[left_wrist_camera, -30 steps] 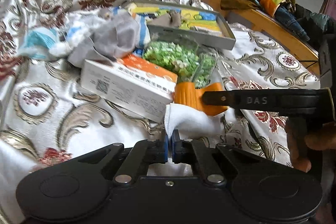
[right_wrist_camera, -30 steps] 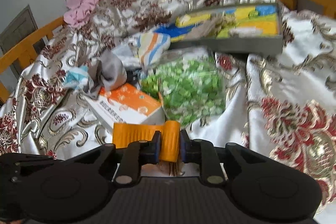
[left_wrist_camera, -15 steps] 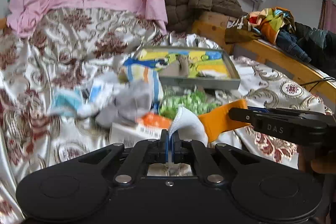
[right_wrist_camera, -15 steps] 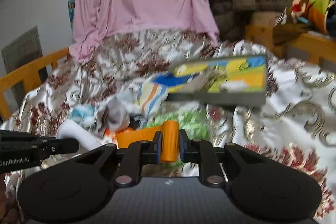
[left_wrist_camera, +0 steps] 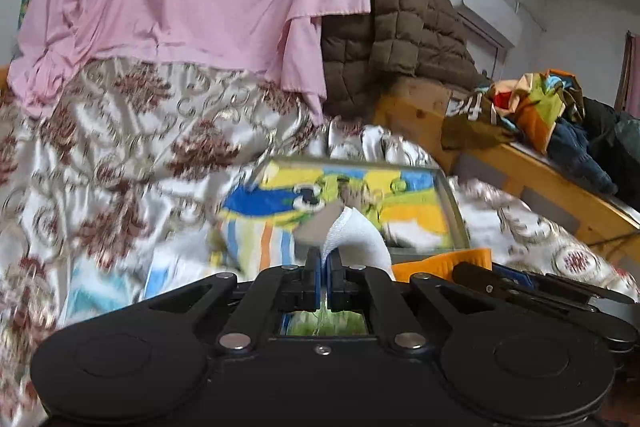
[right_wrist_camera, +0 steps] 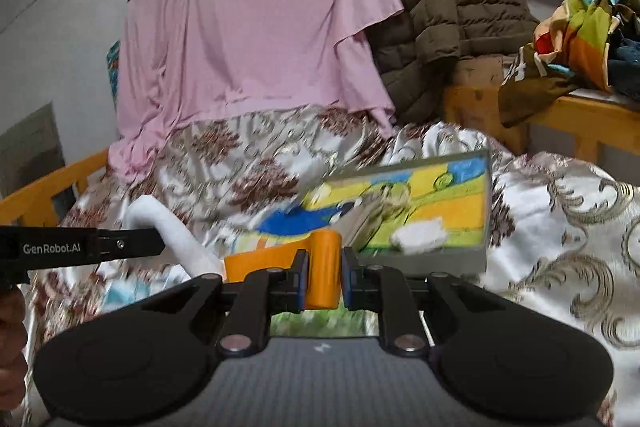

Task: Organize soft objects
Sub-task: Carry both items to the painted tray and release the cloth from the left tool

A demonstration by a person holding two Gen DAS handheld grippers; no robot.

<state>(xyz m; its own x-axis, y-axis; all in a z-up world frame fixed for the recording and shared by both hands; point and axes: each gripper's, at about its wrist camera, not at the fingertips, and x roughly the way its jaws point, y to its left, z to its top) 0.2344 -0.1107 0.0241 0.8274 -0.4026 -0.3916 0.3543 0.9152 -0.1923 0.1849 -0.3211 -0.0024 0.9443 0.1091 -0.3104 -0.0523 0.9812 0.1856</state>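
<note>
The left gripper (left_wrist_camera: 323, 263) is pinched tight on the white end of a sock (left_wrist_camera: 356, 235), whose edge stands up between the blue pads. The right gripper (right_wrist_camera: 323, 269) clamps the orange end of the same sock, a folded orange band filling the gap between its pads. In the right wrist view the white part arches up beside the left gripper at the left edge, and the sock runs from there across to the right gripper, held off the bed (right_wrist_camera: 560, 211).

Just beyond both grippers lies a shallow tray (right_wrist_camera: 420, 261) with a bright cartoon picture inside and some small cloth pieces in it, blurred. A striped cloth (left_wrist_camera: 256, 239) lies left of the tray, beside the floral bedspread. A green bag (left_wrist_camera: 320, 325) shows below the left gripper. Farther back hang a pink sheet (right_wrist_camera: 256, 39) and a brown quilted coat (right_wrist_camera: 440, 7); clothes (right_wrist_camera: 584, 27) are heaped on a wooden rail at right.
</note>
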